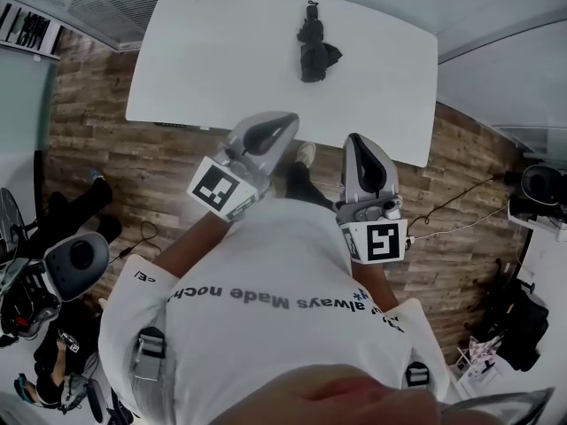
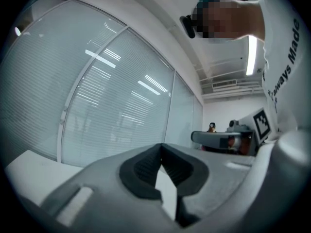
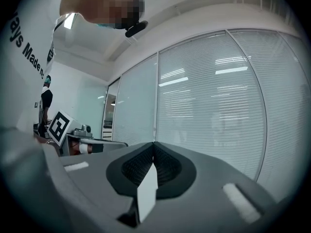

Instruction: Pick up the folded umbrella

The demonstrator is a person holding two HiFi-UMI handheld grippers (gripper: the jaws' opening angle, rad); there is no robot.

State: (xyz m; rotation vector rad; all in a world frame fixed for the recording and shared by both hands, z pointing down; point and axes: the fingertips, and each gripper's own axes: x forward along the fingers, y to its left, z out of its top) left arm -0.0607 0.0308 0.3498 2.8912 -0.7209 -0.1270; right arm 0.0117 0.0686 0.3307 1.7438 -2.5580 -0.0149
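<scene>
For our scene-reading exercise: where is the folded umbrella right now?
In the head view, the folded umbrella lies on the white table, right of its middle near the far edge, beyond the left gripper and right gripper, apart from both.

The white table carries a black folded umbrella, seemingly loosely bundled, near its far edge.

The folded umbrella is black cloth, matt and crumpled. The table has a smooth white top with a dull sheen. The floor shows brown planks with a wood grain. The left tongs and the right tongs are smooth, matt grey plastic, each with 2 black pads ribbed in fine lines. The person's shirt is white cloth. The walls are glass backed by slatted blinds.
</scene>
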